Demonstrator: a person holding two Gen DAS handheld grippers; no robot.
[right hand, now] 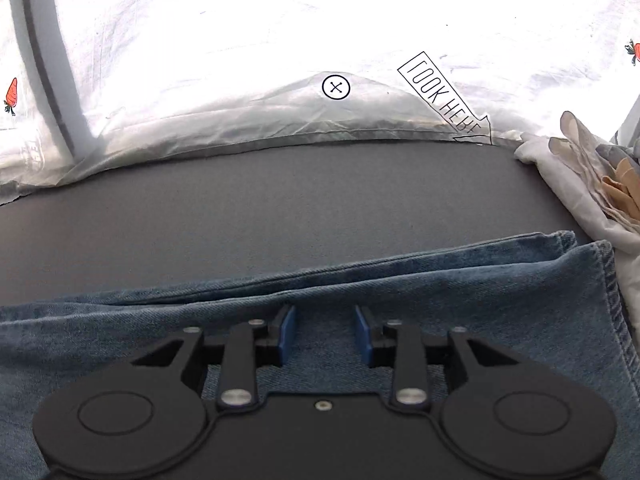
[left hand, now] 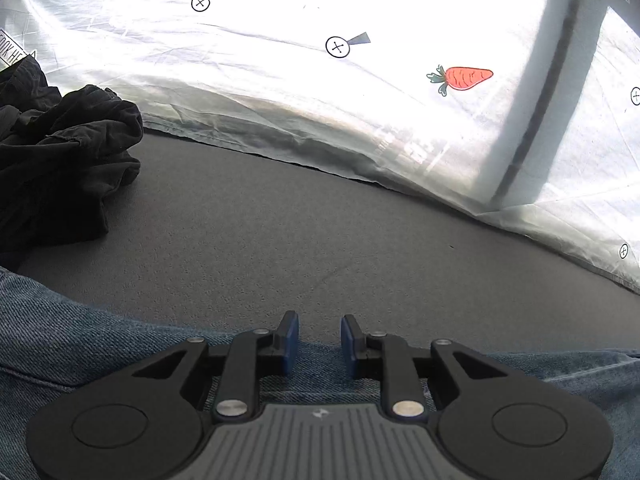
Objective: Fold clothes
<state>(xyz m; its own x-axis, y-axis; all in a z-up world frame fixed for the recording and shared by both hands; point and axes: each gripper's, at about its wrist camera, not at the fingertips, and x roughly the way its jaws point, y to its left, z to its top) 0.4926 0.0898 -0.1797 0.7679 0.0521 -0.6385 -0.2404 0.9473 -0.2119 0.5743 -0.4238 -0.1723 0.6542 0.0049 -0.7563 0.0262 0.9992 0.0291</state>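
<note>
Blue denim jeans (left hand: 80,344) lie flat on a dark grey table (left hand: 280,220). In the left wrist view my left gripper (left hand: 319,336) hovers over the far edge of the jeans, jaws open and empty. In the right wrist view the jeans (right hand: 460,296) lie in folded layers with a stitched hem at the right. My right gripper (right hand: 325,328) is over the denim, jaws open with nothing between them.
A crumpled black garment (left hand: 60,160) lies at the left of the table. A pile of light-coloured clothes (right hand: 592,184) sits at the right. A white sheet with a carrot print (left hand: 464,78) and a "LOOK HERE" arrow (right hand: 440,96) hangs behind the table.
</note>
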